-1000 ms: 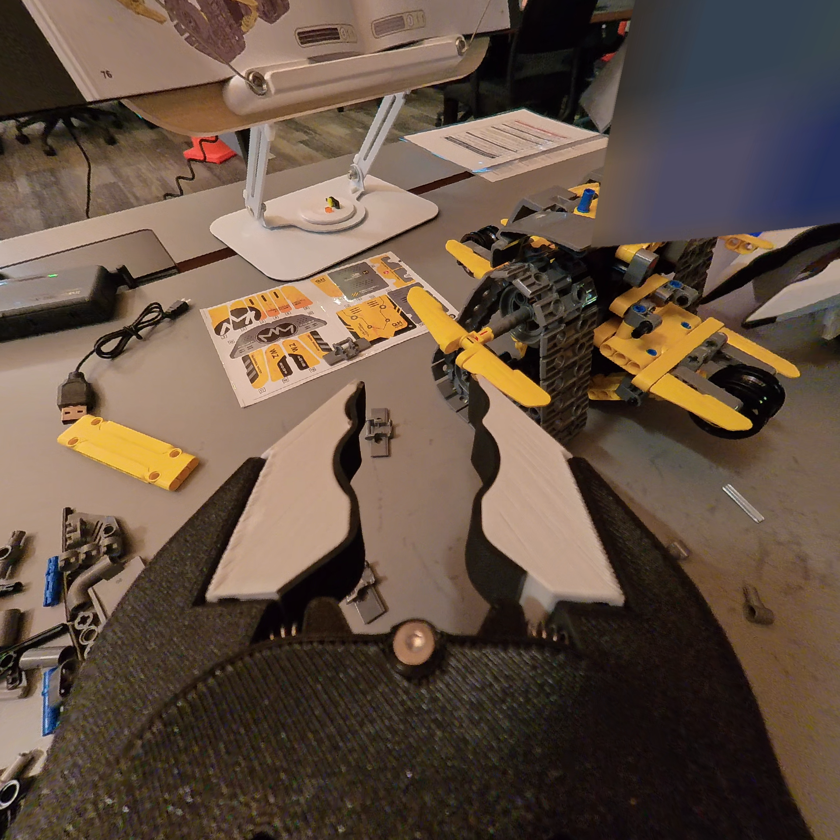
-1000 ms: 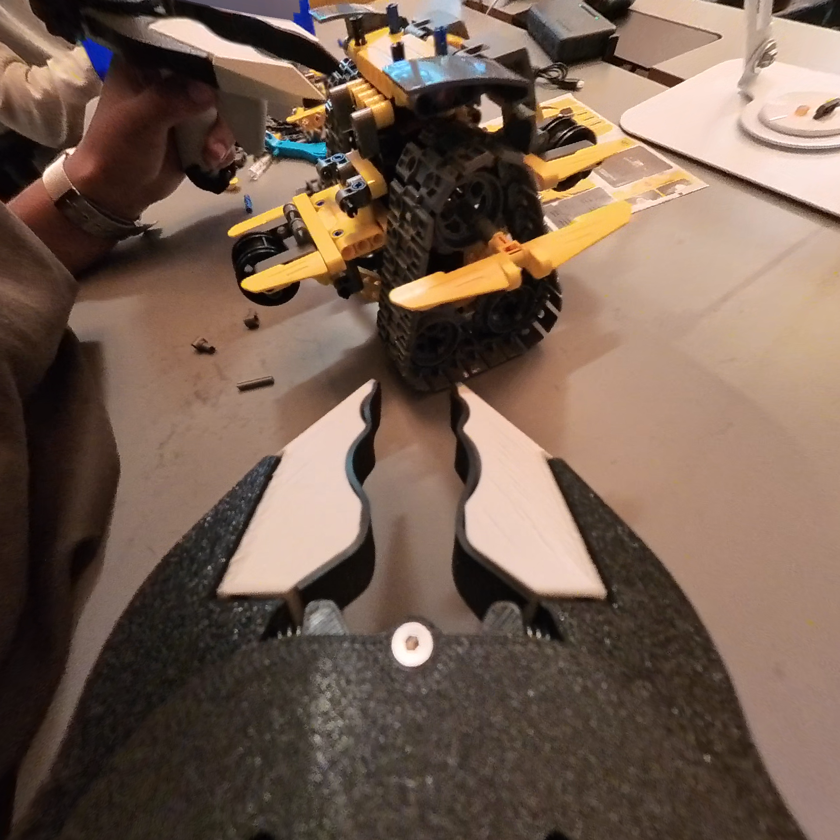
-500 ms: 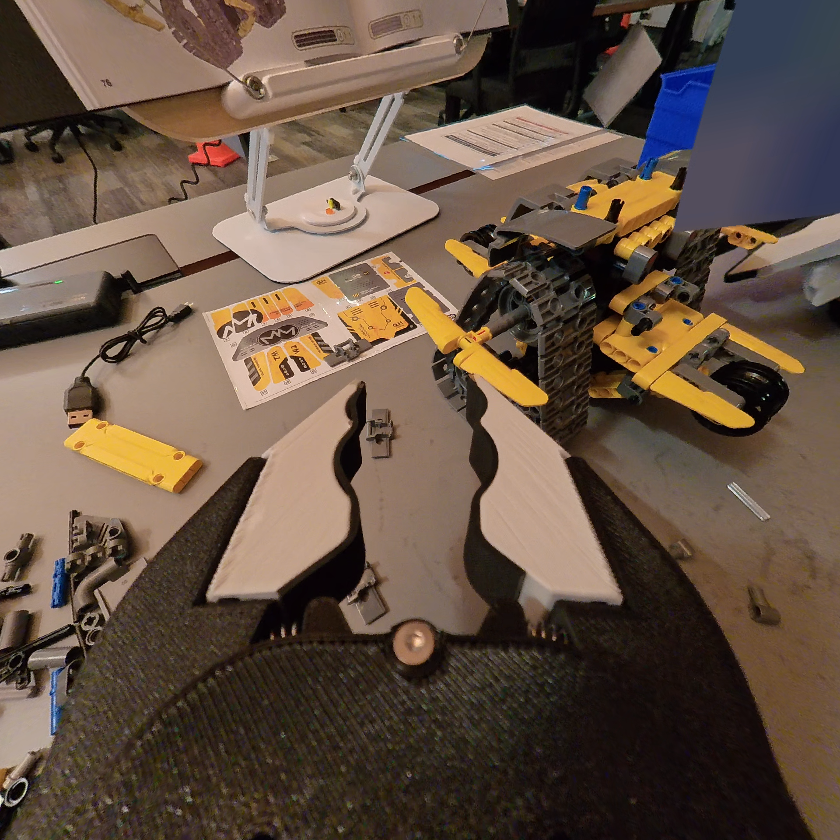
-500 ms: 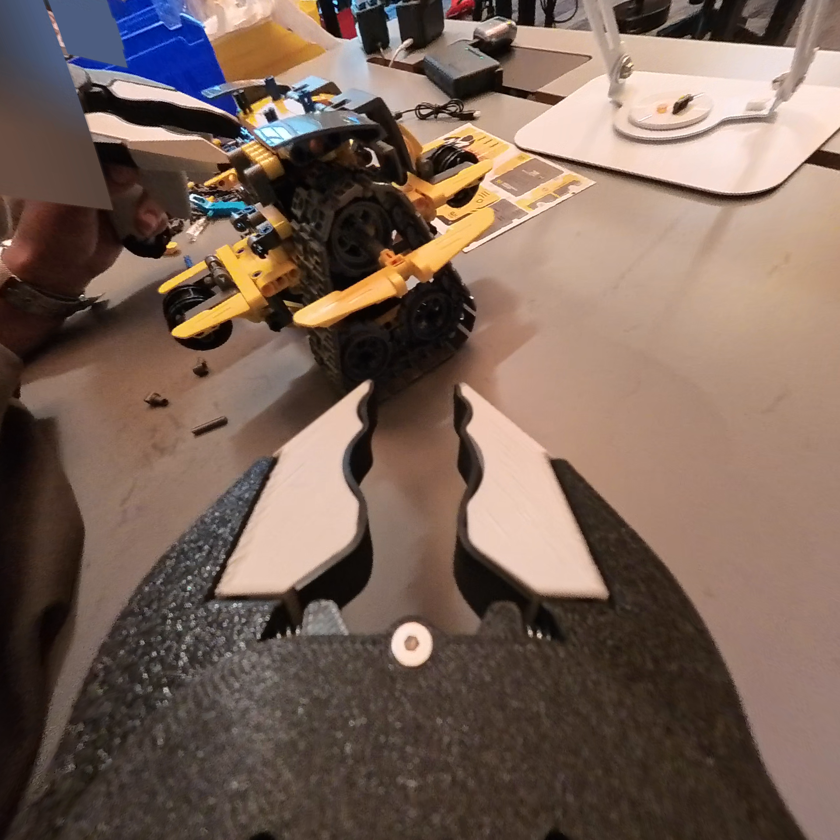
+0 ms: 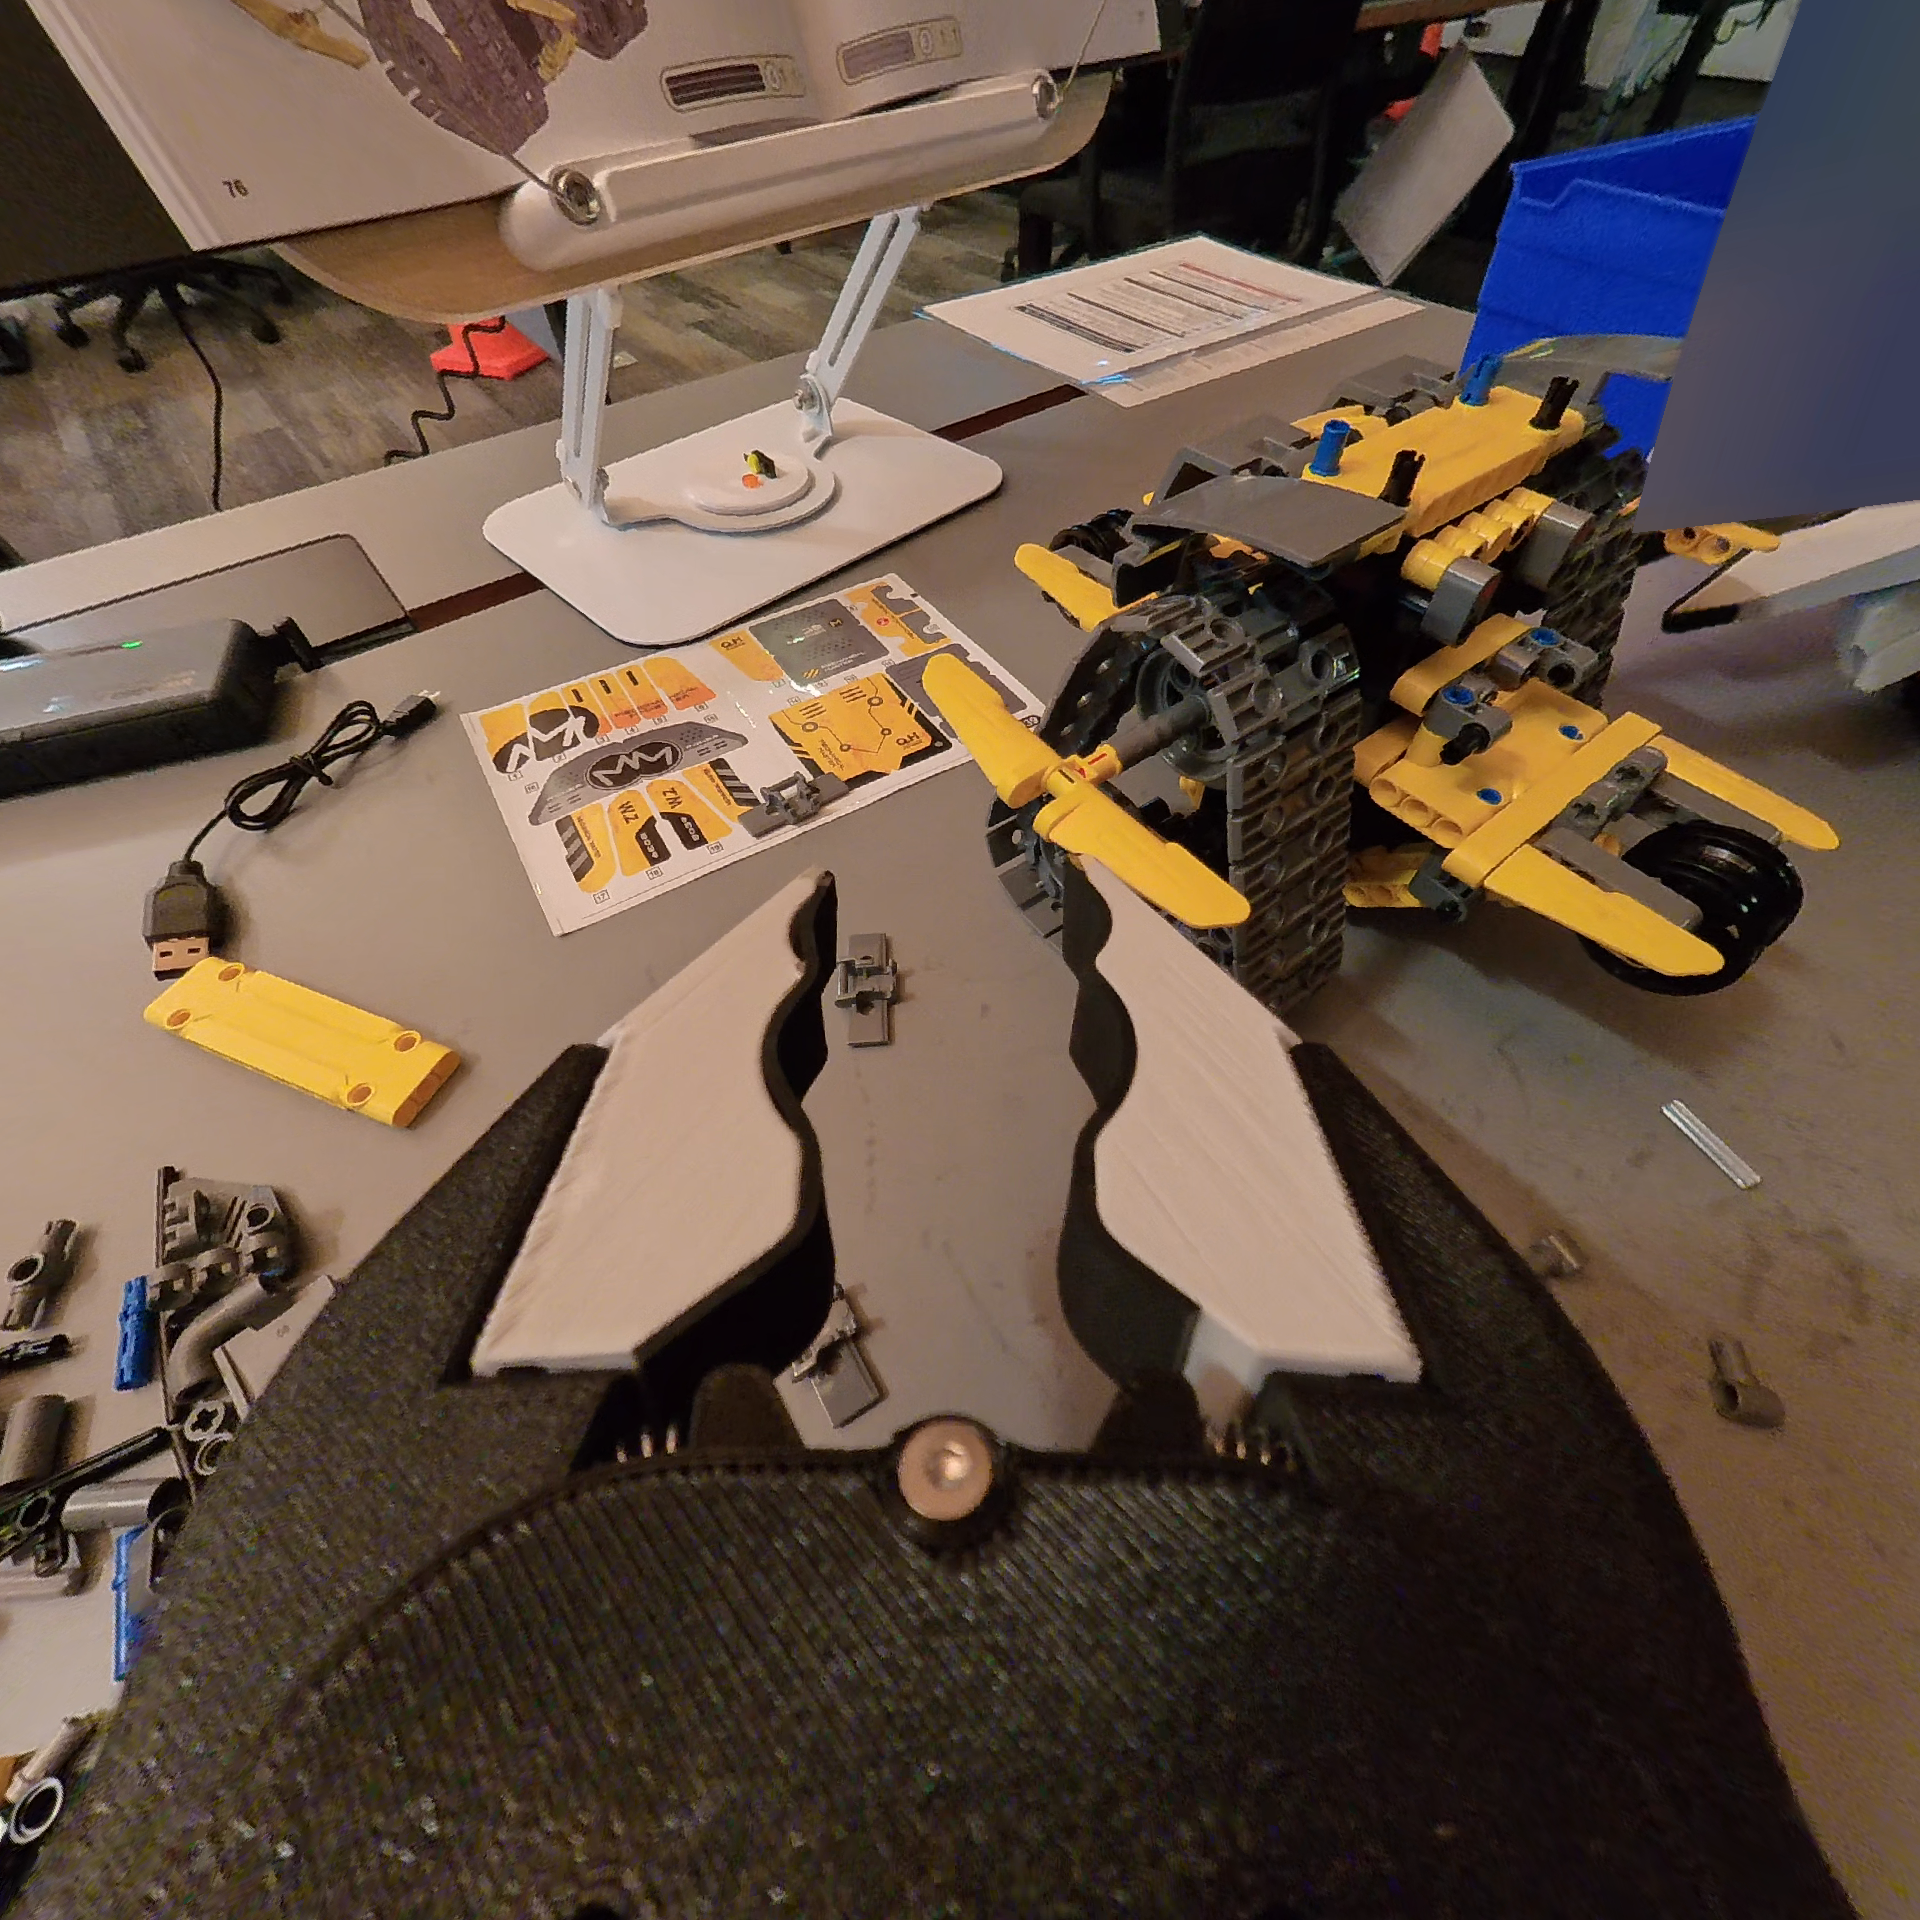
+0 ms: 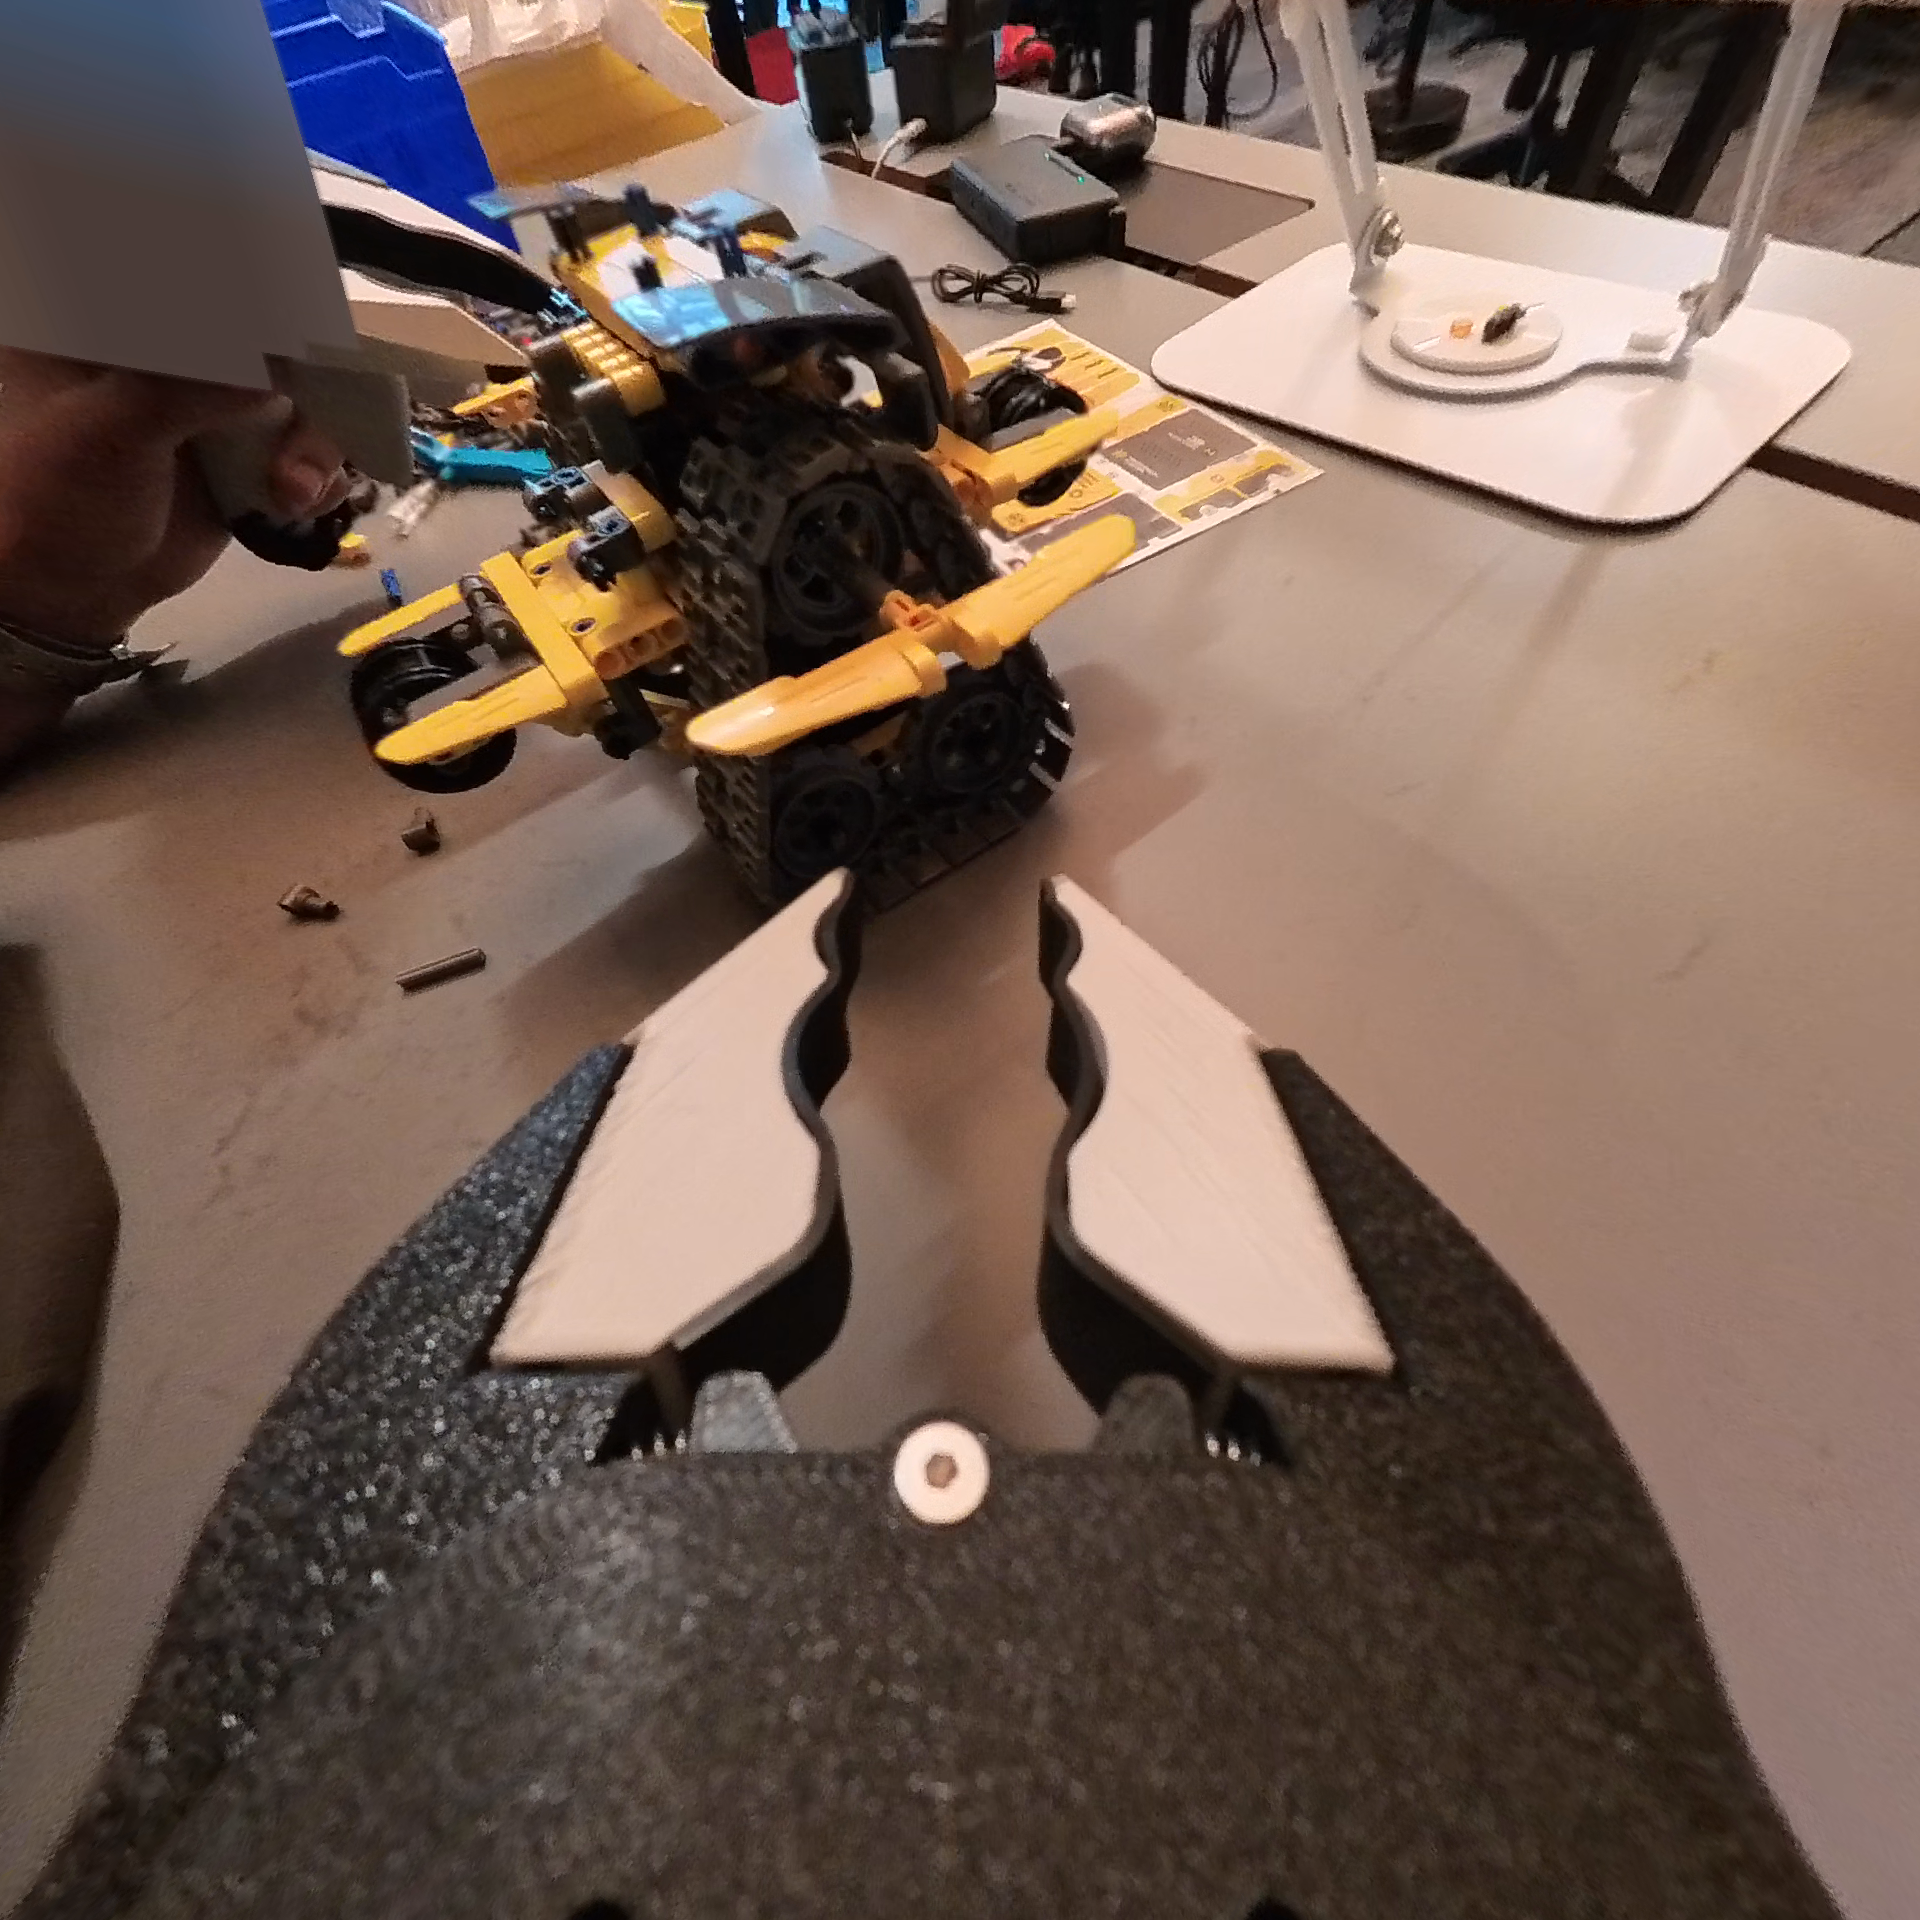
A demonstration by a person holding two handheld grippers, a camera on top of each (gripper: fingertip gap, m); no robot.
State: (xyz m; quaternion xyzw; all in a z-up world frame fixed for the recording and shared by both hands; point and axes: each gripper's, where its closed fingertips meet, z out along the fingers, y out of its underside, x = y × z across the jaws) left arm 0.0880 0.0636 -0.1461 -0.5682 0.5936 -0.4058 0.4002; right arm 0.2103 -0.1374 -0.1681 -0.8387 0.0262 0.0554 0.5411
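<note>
Plainly nothing is gripped: left gripper point(image 5: 951, 904) held over grey table point(image 5: 416, 894), fingers spread, small grey clip piece point(image 5: 868, 987) seen between tips. Right gripper point(image 6: 945, 899) likewise parted and empty, aimed at yellow-and-black tracked model point(image 6: 790, 582) just ahead. Model stood on tracks, steadied by own weight — sticker sheet point(image 5: 727, 748) laid flat behind, yellow panel point(image 5: 301, 1039) kept aside, loose.

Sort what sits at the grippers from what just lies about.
At the grippers: left gripper, open, nearest a small grey piece; right gripper, open, facing the yellow tracked model.
Lying about: sticker sheet, yellow panel, USB cable, white stand, loose grey parts.
</note>
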